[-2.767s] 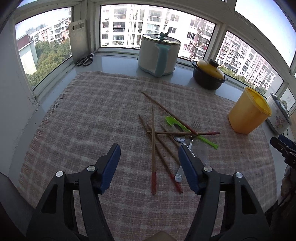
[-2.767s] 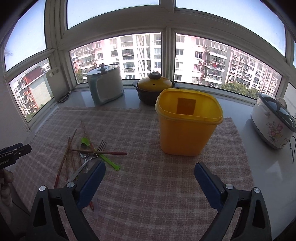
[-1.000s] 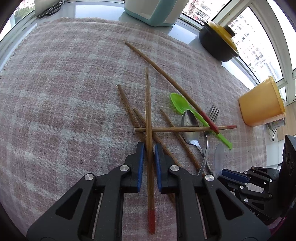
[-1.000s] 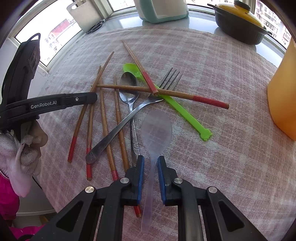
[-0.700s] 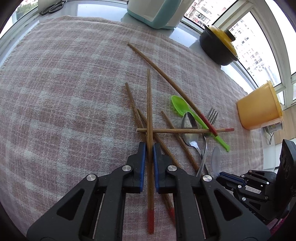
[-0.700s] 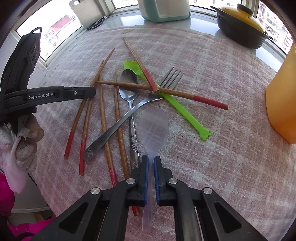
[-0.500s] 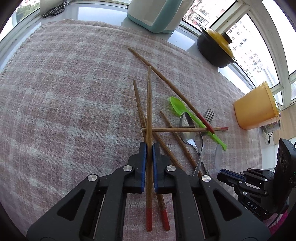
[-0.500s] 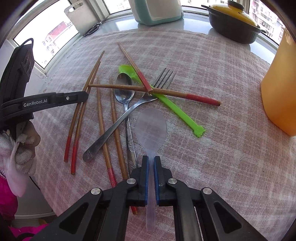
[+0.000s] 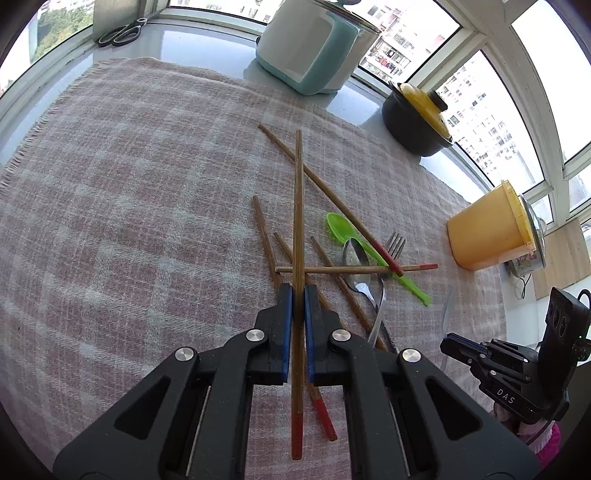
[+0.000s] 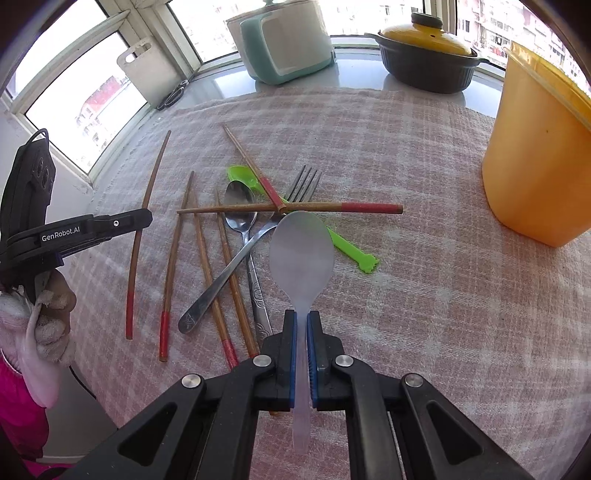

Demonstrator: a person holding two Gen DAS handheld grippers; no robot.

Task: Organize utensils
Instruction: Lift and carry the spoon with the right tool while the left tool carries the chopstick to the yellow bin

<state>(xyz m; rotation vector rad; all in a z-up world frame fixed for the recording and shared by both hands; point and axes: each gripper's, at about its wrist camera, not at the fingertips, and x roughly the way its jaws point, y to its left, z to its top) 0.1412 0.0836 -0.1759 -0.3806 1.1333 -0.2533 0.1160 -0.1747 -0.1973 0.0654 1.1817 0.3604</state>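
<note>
Right now each gripper is clamped on one utensil. The left gripper (image 9: pixel 298 295) has its blue pads pressed on a wooden chopstick (image 9: pixel 297 206) (red-tipped at the near end), which runs straight out between the fingers and crosses above the pile. The right gripper (image 10: pixel 301 321) is closed on the handle of a translucent spoon (image 10: pixel 301 251), whose bowl points away over the heap, clear of the cloth.

Below them the remaining utensils lie in a loose tangle on the checked cloth (image 9: pixel 129 192): several more chopsticks (image 10: pixel 171 266), some crossing each other, one lying sideways over the rest; a green plastic spoon (image 10: pixel 242 174) partly under that crosswise stick; a metal spoon (image 10: pixel 241 206) and a metal fork (image 10: pixel 236 266) whose handles cross.

Off to the right stands a yellow container (image 10: pixel 535 147), well apart from the pile. Further back, on the grey sill by the windows, sit a dark pot with a yellow lid (image 10: pixel 428 62) and a white and teal cooker (image 10: pixel 284 44). Scissors (image 9: pixel 120 32) lie in the far left corner beside a cutting board (image 10: pixel 147 74). A gloved hand (image 10: pixel 44 317) holds the left gripper, seen from the right wrist view.
</note>
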